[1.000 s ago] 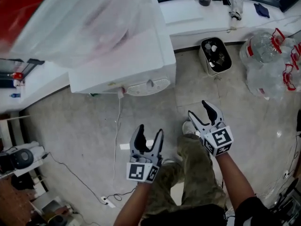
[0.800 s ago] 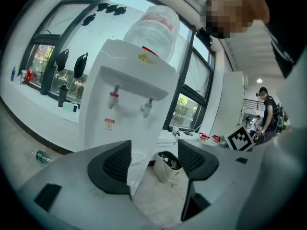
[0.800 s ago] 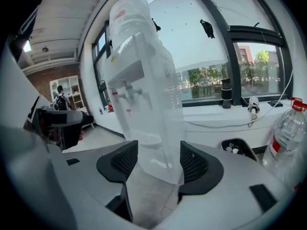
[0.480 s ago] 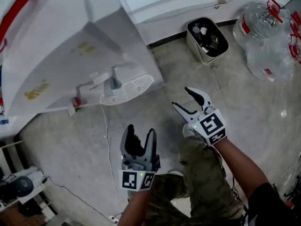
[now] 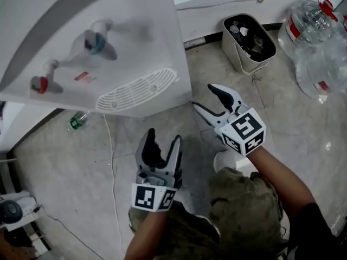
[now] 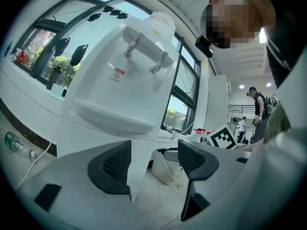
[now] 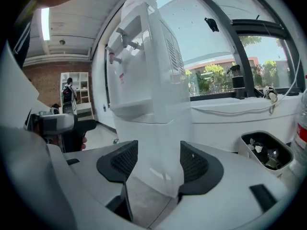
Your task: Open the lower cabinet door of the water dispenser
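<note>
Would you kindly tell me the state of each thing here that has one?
left gripper: open, empty.
right gripper: open, empty.
water dispenser: upright, touched by neither gripper.
waste bin: uncovered, rubbish inside.
plastic bottle: lying on the floor.

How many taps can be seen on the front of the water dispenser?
2. On the water dispenser, the blue-capped tap sits towards the middle of the front, and the red-capped tap is to its left in the head view. None seems hidden.

smooth plastic water dispenser (image 5: 142, 42), perhaps tiled floor (image 5: 76, 161)
</note>
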